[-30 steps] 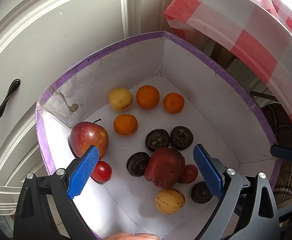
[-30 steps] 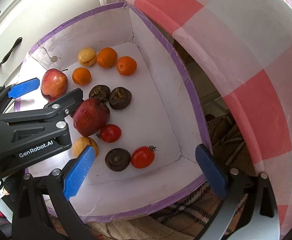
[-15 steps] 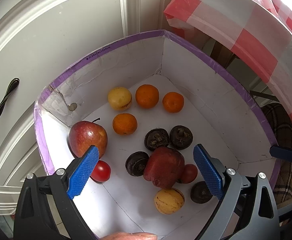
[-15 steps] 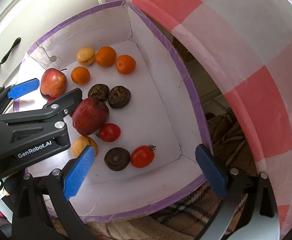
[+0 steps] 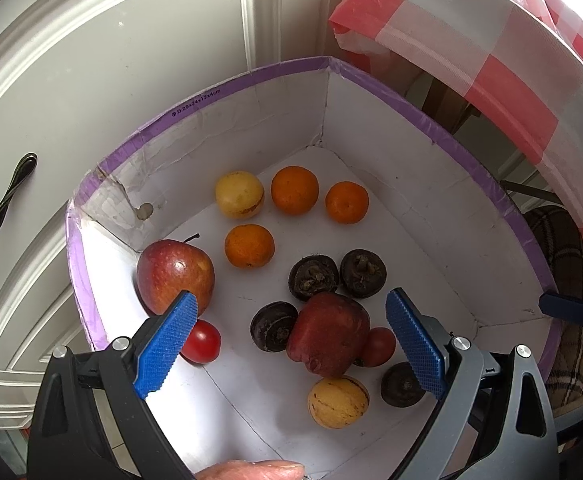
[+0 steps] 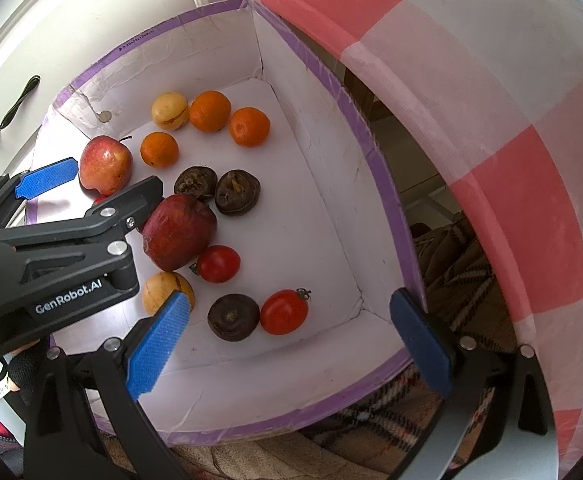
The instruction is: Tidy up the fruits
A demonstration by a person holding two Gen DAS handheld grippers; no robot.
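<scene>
Lying scattered: fruits (image 5: pixel 327 334) in purple-rimmed box (image 5: pixel 247 76)

One box (image 6: pixel 387 216). Inside: three oranges (image 6: pixel 210 111), two yellow fruits (image 6: pixel 170 111), four dark brown fruits (image 6: pixel 237 192), one apple (image 6: pixel 105 165), one large dark red fruit (image 6: pixel 179 232), three tomatoes (image 6: pixel 284 311), one mostly hidden behind left claw (image 5: pixel 291 344).

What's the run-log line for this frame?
left gripper: open, over box, empty | right gripper: open, empty | pomegranate between left jaws' line | fruits unsorted
</scene>
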